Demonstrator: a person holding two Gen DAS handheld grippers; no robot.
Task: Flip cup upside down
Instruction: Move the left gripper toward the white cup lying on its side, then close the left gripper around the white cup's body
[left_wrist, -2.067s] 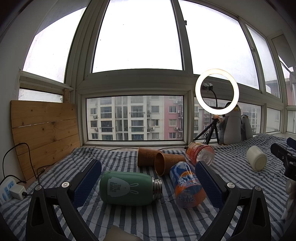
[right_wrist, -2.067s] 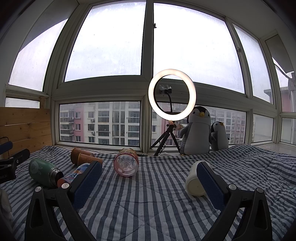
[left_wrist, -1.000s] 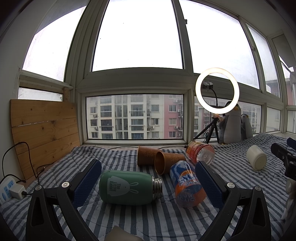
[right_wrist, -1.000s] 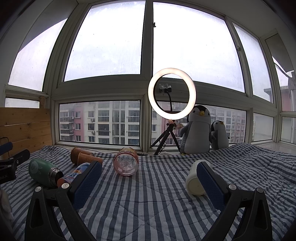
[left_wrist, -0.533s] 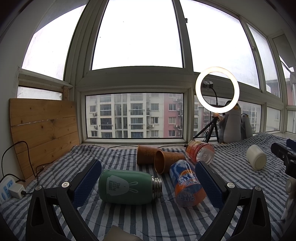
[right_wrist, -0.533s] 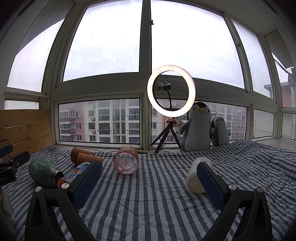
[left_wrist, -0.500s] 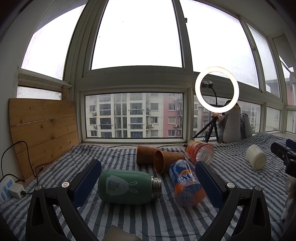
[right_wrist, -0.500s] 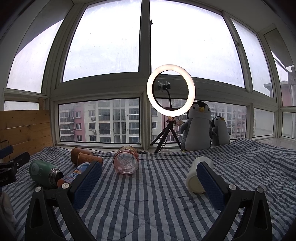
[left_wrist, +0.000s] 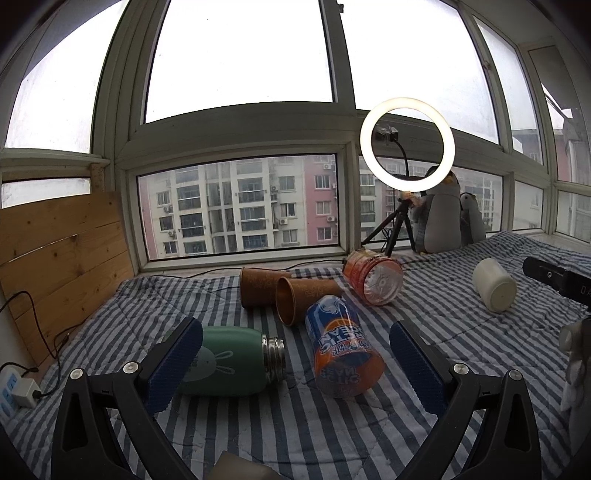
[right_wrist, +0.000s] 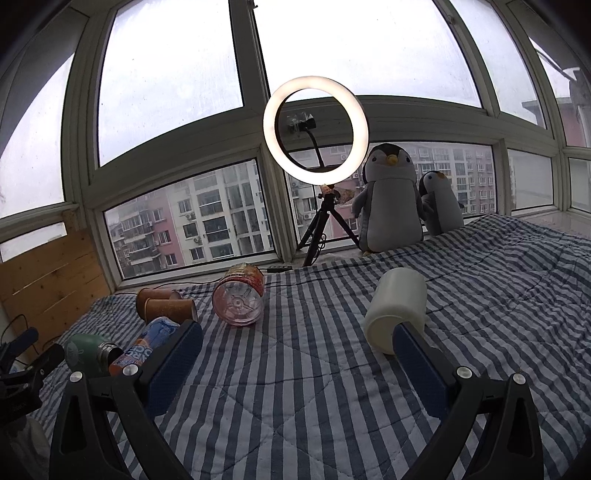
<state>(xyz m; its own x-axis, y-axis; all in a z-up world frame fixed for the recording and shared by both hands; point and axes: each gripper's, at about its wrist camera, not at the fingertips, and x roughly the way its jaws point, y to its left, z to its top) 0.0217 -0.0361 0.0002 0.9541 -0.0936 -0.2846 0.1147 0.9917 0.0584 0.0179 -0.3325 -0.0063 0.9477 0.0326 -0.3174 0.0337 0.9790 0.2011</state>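
Note:
A white cup lies on its side on the striped blanket, just ahead of my right gripper's right finger; it also shows in the left wrist view at the far right. My right gripper is open and empty. My left gripper is open and empty, with a green flask and an orange and blue soda bottle lying between and just beyond its fingers. Two brown paper cups lie on their sides behind them.
A clear bottle with a red label lies on the blanket. A ring light on a tripod and two plush penguins stand by the window. A wooden board and a power strip are at the left.
Both grippers have risen and tilted down, and the right one has swung left and closer to the white cup. The objects on the blanket have not moved.

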